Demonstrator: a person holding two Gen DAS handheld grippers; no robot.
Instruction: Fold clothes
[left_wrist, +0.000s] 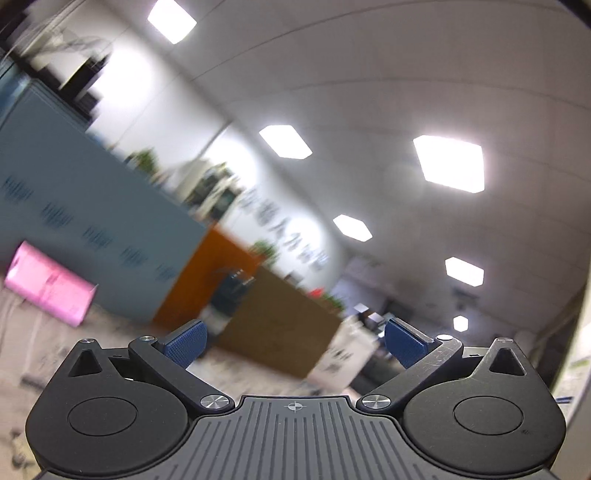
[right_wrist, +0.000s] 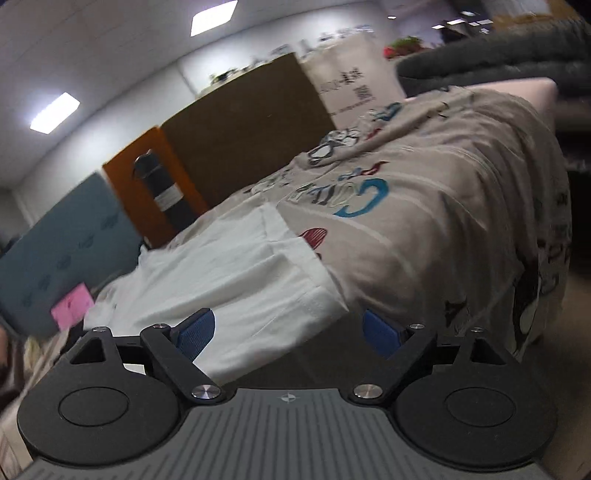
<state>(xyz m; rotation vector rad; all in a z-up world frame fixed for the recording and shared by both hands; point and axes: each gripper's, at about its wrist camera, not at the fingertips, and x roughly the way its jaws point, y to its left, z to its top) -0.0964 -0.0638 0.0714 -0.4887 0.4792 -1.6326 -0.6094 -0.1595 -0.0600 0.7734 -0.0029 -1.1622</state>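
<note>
A white garment (right_wrist: 236, 280) lies spread on a table draped with a beige printed cloth (right_wrist: 424, 206). Its near edge hangs just ahead of my right gripper (right_wrist: 288, 336), which is open with its blue pads apart and nothing between them. My left gripper (left_wrist: 293, 345) is open and empty, tilted up toward the ceiling and the room. The garment does not show in the left wrist view, which is blurred.
Blue (right_wrist: 62, 258), orange (right_wrist: 147, 184) and brown (right_wrist: 243, 125) partition panels stand behind the table. A pink sheet (left_wrist: 48, 282) hangs on the blue panel. A dark cylinder (right_wrist: 162, 188) stands by the orange panel. A grey bundle (right_wrist: 491, 48) lies at the far right.
</note>
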